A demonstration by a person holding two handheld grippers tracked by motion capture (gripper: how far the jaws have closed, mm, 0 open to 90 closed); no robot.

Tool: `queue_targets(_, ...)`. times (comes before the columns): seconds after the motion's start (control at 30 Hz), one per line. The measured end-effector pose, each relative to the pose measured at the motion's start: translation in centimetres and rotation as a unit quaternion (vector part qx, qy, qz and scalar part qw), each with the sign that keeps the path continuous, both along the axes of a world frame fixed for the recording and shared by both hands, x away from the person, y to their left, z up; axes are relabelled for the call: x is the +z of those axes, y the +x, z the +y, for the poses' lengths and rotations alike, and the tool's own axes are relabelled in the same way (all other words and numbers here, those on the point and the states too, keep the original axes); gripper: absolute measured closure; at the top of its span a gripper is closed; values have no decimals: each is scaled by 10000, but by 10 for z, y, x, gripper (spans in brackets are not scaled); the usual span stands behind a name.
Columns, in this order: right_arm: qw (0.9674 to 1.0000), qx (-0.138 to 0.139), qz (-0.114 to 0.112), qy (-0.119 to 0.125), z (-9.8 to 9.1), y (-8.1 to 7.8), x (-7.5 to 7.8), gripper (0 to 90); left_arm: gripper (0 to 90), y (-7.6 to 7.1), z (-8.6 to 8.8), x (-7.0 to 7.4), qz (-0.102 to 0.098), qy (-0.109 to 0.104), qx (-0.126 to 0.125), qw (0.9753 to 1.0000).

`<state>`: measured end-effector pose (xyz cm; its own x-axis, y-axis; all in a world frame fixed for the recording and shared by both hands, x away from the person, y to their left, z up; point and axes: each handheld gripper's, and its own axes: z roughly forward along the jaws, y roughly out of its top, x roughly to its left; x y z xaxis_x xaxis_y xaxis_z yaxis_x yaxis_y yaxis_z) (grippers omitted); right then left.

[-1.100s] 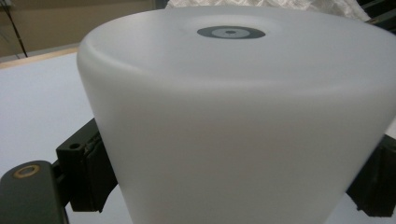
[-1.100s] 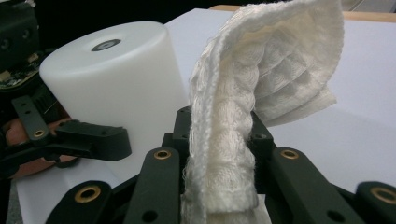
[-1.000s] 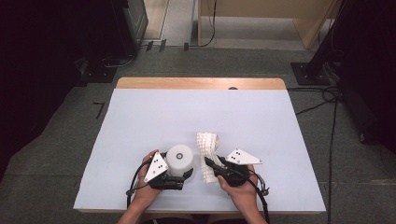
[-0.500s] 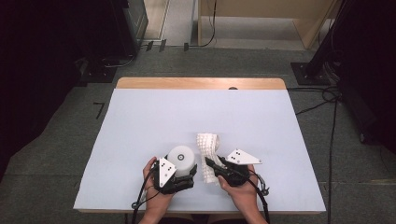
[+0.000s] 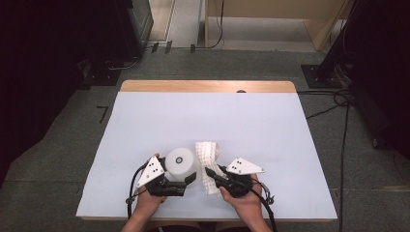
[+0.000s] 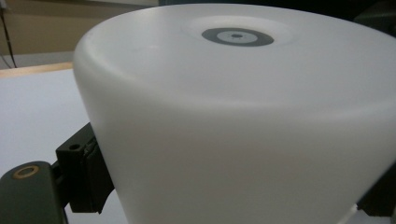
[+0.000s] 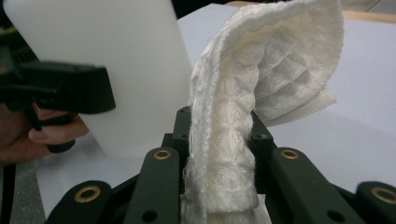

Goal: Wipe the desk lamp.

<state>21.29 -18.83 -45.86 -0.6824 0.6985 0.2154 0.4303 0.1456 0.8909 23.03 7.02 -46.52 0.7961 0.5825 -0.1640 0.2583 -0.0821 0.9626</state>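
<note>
A white cylinder (image 5: pixel 180 161) with a grey ring on its top stands near the table's front edge. My left gripper (image 5: pixel 180 174) comes at it from the near left, jaws on either side of its wall, and is shut on it. In the left gripper view the cylinder (image 6: pixel 243 116) sits very close, with a black jaw pad against its lower left. Just right of it a white knitted cloth (image 5: pixel 208 162) rises folded from my right gripper (image 5: pixel 211 174), which is shut on the cloth's lower part. The right gripper view has the cloth (image 7: pixel 224 154) pinched between the jaws and the cylinder (image 7: pixel 107 56) behind at left.
The pale blue table top (image 5: pixel 241 125) stretches bare toward its wooden far edge (image 5: pixel 208 86). Cables (image 5: pixel 338 101) lie on the grey floor at right, and dark equipment (image 5: pixel 135 19) stands beyond the far left corner.
My left gripper slid right toward the cylinder, then drew back left, and the cylinder sits slightly further left. The right gripper and the cloth have stayed put.
</note>
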Motion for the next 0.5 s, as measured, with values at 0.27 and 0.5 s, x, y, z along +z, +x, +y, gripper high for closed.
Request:
queue_targets(0.27,9985,14,-418,349,-1,-12,24,728,83,-3,-13,-6,-96,424,-67,9990)
queue_targets(0.5,9994,5,-269,231,0,-9,17,728,83,-3,-12,-5,-169,471,40,9987)
